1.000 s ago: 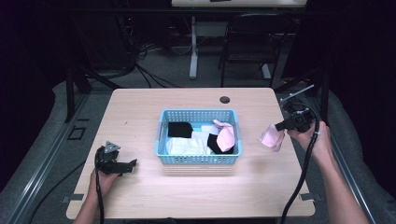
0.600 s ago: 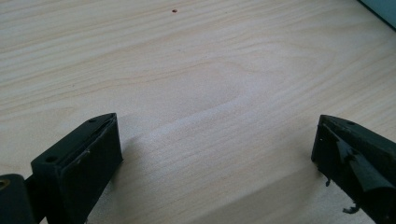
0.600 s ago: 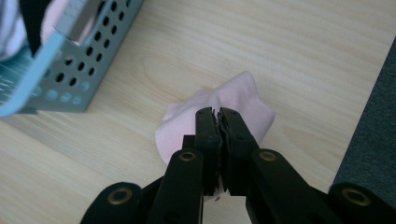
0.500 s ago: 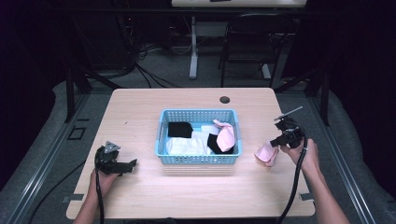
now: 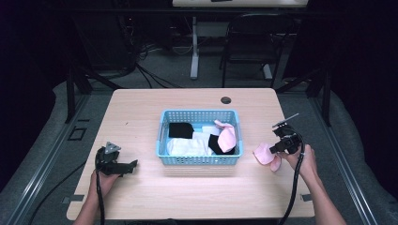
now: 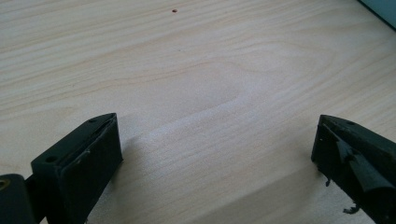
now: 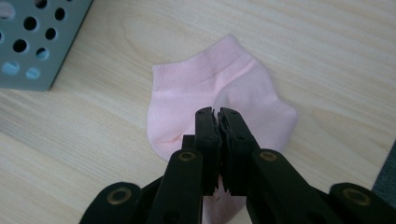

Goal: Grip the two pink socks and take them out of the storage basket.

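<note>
Blue basket (image 5: 199, 159) mid tabletop (image 5: 141, 112), w/ black, white & pink socks inside. Just right of basket: pink sock (image 7: 219, 100) flat on wood, pinched by right tool (image 7: 217, 116), jaws pressed together on fabric. Well left of basket, nearer front edge: left tool (image 6: 215, 158), jaws spread wide, nothing between, low over bare wood.

Black grippers: left gripper (image 5: 133, 164) with grey three-cornered plate, right gripper (image 7: 218, 116) brass-riveted, cables trailing
</note>
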`<state>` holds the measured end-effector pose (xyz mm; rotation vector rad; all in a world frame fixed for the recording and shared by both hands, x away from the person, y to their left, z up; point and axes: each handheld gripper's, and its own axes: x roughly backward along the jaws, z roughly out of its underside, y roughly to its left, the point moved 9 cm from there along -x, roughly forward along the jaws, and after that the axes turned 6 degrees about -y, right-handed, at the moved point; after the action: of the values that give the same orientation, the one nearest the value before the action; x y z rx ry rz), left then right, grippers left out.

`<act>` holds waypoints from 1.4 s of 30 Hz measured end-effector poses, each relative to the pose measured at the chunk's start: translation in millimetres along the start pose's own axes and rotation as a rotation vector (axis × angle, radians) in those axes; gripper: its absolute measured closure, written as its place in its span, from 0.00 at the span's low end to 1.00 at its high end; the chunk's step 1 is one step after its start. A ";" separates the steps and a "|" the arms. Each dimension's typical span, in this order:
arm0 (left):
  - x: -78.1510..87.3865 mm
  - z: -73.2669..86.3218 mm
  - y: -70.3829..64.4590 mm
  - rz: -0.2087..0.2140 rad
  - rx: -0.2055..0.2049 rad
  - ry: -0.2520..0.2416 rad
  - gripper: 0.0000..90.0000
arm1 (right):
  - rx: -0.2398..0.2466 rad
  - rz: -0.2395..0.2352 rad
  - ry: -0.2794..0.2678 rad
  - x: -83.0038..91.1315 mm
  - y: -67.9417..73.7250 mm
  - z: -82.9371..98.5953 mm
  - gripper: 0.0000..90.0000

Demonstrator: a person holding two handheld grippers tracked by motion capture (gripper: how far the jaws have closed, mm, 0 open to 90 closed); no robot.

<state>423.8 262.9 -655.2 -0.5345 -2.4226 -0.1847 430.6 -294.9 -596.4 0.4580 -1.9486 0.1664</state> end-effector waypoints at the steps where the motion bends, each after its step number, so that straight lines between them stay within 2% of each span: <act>1: -0.1 0.0 -0.2 0.000 0.002 -0.001 0.02 | -0.001 0.002 0.002 -2.2 0.1 0.8 0.96; 5: -0.1 -0.1 -0.1 0.000 0.002 -0.001 0.02 | -0.002 -0.001 0.012 -5.4 -1.5 2.3 0.92; 7: -0.1 -0.1 -0.1 0.000 0.002 -0.001 0.02 | -0.001 -0.013 0.015 -3.0 -2.7 1.7 0.82; 9: 0.0 -0.1 0.1 0.000 -0.001 -0.001 0.02 | -0.014 -0.026 -0.005 2.4 -3.4 -0.6 0.72; 11: -0.1 -0.1 -0.1 0.000 0.002 -0.001 0.02 | -0.022 -0.022 -0.039 9.5 -3.4 -4.3 0.57; 14: 0.0 -0.1 0.1 0.000 -0.001 -0.001 0.02 | -0.015 -0.046 -0.077 20.5 0.0 -9.3 0.39; 17: 0.0 -0.1 0.1 0.000 -0.001 -0.001 0.02 | -0.015 -0.070 -0.125 31.4 4.9 -14.8 0.28; 21: 0.0 -0.1 0.1 0.000 -0.002 -0.001 0.02 | 0.011 -0.118 -0.175 47.2 13.2 -22.3 0.16; 24: 0.0 -0.1 0.1 -0.001 -0.001 -0.001 0.02 | 0.031 -0.123 -0.215 57.1 20.4 -28.9 0.09; 27: 0.0 -0.1 0.1 -0.001 -0.002 -0.001 0.02 | 0.064 -0.129 -0.238 66.2 27.4 -35.2 0.08; 34: -0.1 -0.1 0.1 -0.001 -0.001 -0.001 0.02 | 0.100 -0.140 -0.279 80.4 42.2 -52.9 0.03; 42: 0.0 0.0 0.0 0.000 0.000 0.000 0.02 | 0.161 -0.156 -0.291 83.9 68.5 -77.7 0.05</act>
<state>423.8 262.9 -655.2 -0.5343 -2.4226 -0.1848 440.7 -227.3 -481.9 0.7737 -2.1810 0.1642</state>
